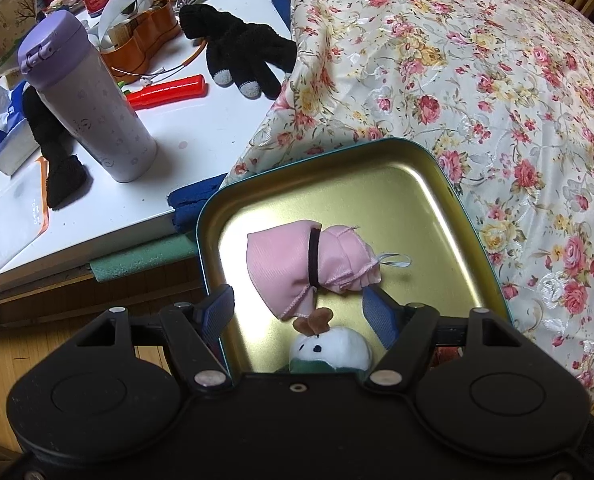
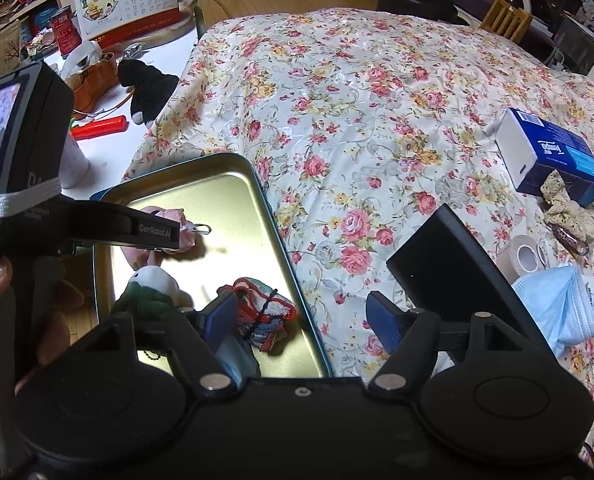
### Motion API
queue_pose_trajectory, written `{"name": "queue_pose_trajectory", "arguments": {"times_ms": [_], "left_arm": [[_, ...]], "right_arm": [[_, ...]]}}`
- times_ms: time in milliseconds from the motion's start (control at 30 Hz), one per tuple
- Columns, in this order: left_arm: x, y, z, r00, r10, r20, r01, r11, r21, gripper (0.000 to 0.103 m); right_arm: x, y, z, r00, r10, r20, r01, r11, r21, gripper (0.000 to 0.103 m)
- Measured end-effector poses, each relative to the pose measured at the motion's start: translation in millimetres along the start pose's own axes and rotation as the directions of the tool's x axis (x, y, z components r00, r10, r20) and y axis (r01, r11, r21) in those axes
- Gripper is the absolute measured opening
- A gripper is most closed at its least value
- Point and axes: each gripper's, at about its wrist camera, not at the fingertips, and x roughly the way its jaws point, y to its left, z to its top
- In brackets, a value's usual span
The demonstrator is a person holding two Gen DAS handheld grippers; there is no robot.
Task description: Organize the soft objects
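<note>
Both tongs parted, gripping nothing: left gripper over shiny gold metal tin, blue ribbed pads flanking banded pink cloth bundle; right gripper above tin rim, beside knitted red-edged pouch. White plush toy inside too.

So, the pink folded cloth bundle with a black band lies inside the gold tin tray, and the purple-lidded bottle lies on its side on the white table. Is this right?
Not quite. The bottle stands upright on the white table, as the left wrist view shows. The rest holds: the pink bundle with its black band lies inside the gold tin tray.
</note>
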Motion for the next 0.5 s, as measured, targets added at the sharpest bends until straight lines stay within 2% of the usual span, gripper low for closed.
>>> {"name": "queue_pose_trajectory", "arguments": {"times_ms": [300, 500], "left_arm": [[2, -1, -2, 1.0, 0.015, -0.002, -0.015, 1.0, 0.018, 0.068], [-5, -3, -9, 1.0, 0.012, 0.027, -0.013, 0.999, 0.038, 0.068]], "right_arm": [[-15, -8, -3, 1.0, -0.006, 0.029, 0.005, 1.0, 0.023, 0.071], [-34, -36, -4, 0.997, -0.017, 0.07, 0.011, 0.997, 0.082, 0.073]]}}
